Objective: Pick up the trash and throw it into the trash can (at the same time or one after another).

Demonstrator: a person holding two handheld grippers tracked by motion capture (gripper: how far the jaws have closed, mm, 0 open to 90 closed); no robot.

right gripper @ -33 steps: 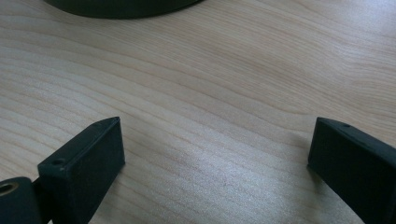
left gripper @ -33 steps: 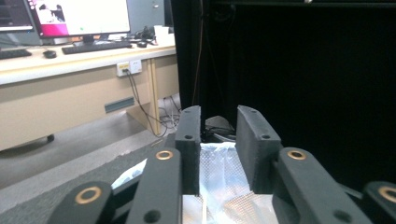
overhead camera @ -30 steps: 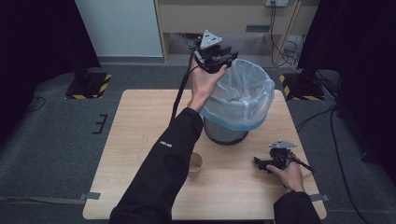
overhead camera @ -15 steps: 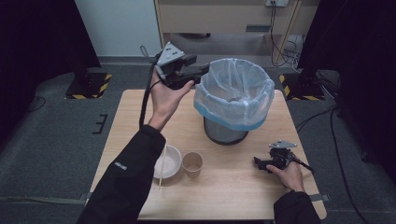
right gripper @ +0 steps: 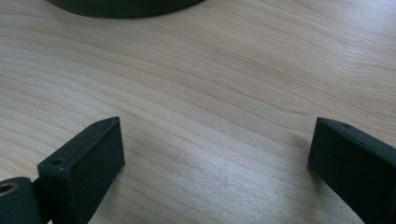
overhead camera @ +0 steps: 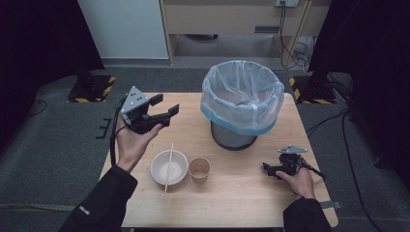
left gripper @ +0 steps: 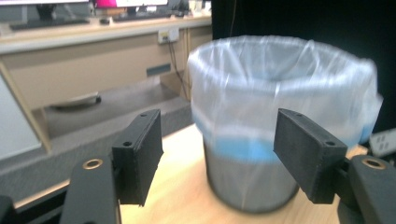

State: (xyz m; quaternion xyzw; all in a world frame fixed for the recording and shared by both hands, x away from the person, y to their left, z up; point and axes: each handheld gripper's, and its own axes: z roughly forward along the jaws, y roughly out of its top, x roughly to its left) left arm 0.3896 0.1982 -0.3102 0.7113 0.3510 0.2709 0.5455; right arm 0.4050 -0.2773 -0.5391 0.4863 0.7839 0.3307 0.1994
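The work in hand looks like clearing disposable tableware into the large grey round bin lined with a clear and blue plastic bag (overhead camera: pixel 241 104), which stands in the upper right of centre in the high view, on the pale wooden tabletop (overhead camera: pixel 232 193). The left gripper (overhead camera: pixel 162 110) is held in the air at centre left of that view with its fingers (left gripper: pixel 137 156) spread wide and nothing between them; in the left gripper view they frame the bin. The next pick is probably one of the items in the lower middle of the frame, so the gripper should come down over the chosen item, straddle one wall at the rim and close gently, since thin disposable walls will likely buckle under a hard squeeze. The right gripper (overhead camera: pixel 274 170) rests low on the tabletop at lower right, its fingers (right gripper: pixel 81 172) wide apart over bare wood. As to contents, the bag is open at the top, and I cannot tell what lies in it. The white round disposable bowl (overhead camera: pixel 168 167) sits at lower centre with a thin wooden stick (overhead camera: pixel 169 166) lying across it and over its near rim. Just to its right stands the small brown paper cup (overhead camera: pixel 199 169), upright and seemingly empty.
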